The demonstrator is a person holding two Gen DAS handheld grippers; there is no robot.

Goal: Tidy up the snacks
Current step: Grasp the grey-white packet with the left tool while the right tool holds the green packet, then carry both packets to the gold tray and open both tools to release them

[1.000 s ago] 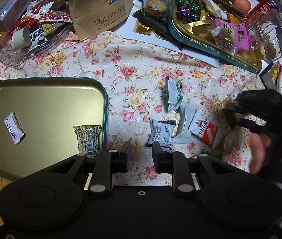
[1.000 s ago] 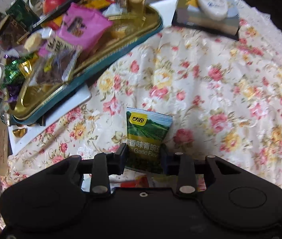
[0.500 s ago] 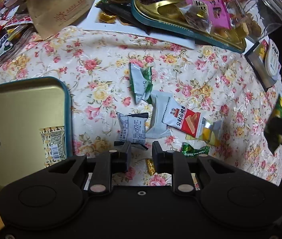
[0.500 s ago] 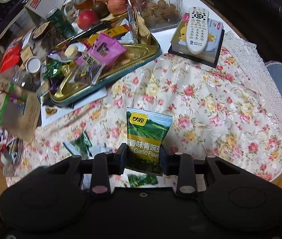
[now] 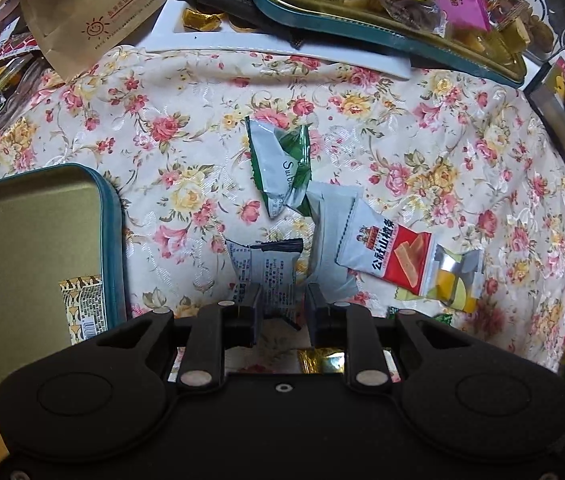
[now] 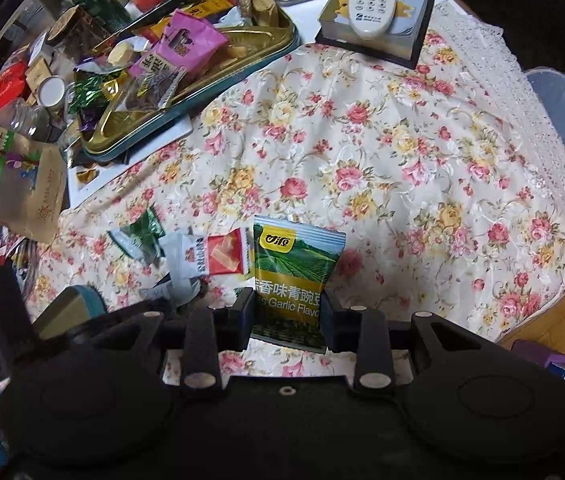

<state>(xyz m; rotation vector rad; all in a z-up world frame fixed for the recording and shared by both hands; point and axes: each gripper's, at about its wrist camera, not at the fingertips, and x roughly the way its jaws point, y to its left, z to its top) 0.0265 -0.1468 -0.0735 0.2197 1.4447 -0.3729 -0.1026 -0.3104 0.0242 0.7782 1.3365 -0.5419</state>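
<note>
The left gripper, jaws narrowly spread and pinching nothing, is hovering over the grey printed snack packet on the flowered cloth; it is best closing squarely across the packet's middle. Against a second ago, it is sitting lower and nearer that packet, while the right gripper is pinching the green pea packet higher above the cloth.

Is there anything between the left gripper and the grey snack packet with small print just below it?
Nothing visible. The left gripper points down over the grey snack packet, whose near end shows in the gap between the fingers. The white packet beside it overlaps only its right edge.
</note>
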